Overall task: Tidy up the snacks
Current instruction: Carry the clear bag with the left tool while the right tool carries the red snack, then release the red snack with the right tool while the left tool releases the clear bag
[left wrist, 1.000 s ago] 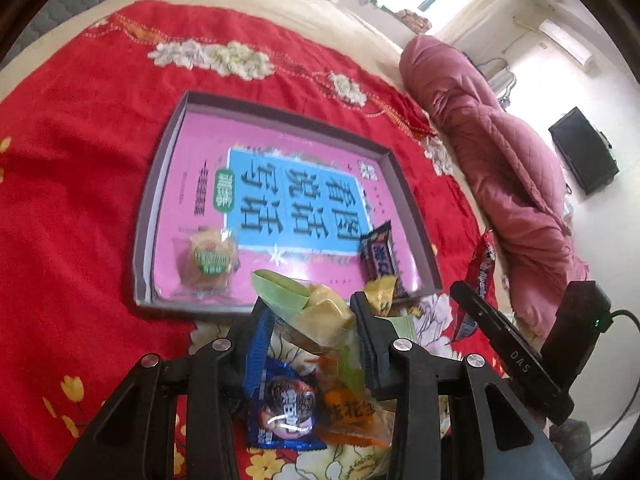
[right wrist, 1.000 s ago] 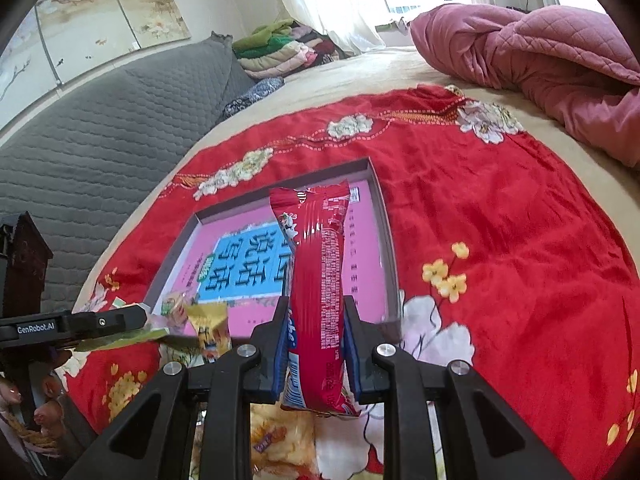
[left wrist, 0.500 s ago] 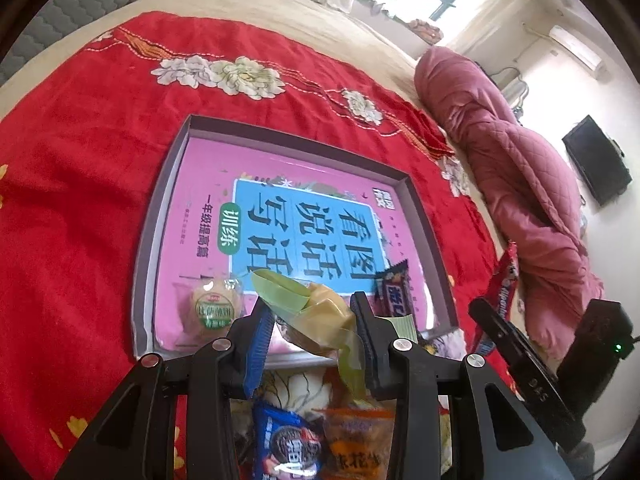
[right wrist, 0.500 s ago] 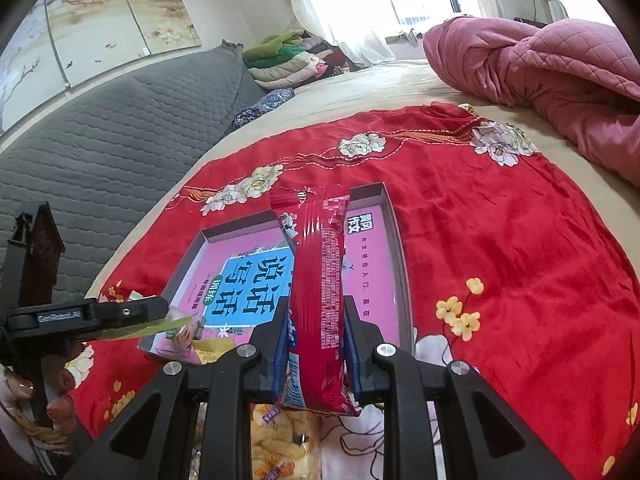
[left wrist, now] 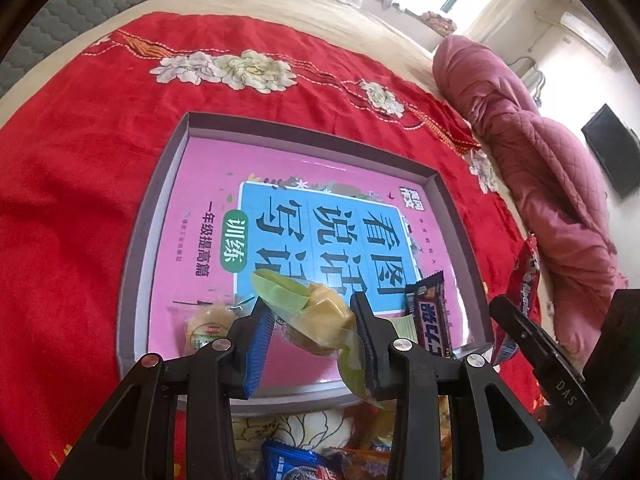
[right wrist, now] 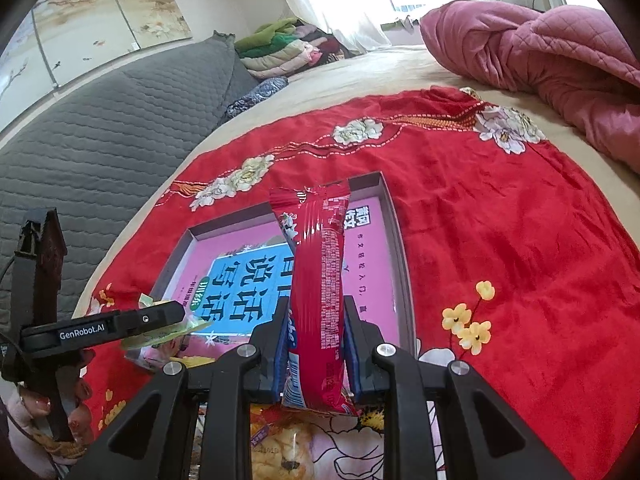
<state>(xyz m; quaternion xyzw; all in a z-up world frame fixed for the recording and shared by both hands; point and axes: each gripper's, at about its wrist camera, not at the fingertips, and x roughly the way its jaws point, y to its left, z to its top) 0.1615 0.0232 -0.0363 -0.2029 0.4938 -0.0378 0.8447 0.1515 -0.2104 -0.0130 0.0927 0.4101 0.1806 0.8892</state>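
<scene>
A: What has changed, biggest thing first?

B: The tray (left wrist: 436, 184), a shallow grey box lid lined with a pink and blue book cover, now fills the middle of my left wrist view; a second ago it sat higher and smaller in the frame. Both my grippers have moved in over it, so I judge two drops are close.

A: What do they hold?

B: My left gripper (left wrist: 312, 332), low centre, is nearly closed on a yellow pastry in a clear green-edged wrapper (left wrist: 320, 316), hanging over the tray's near edge. My right gripper (right wrist: 316, 344) is clamped tight on a long red snack packet (right wrist: 318, 280) standing upright, its top against the tray's far right corner in that view.

A: Already in the tray?

B: A round wrapped cake (left wrist: 208, 324) at lower left and a dark chocolate bar (left wrist: 430, 320) at lower right.

A: What is unclear?

B: The loose snacks (left wrist: 304, 460) on the red floral cloth (left wrist: 80, 160) are cut off by the bottom edge and blocked by my fingers (I see only a blue wrapper and something orange). The cake is half hidden behind a finger.
</scene>
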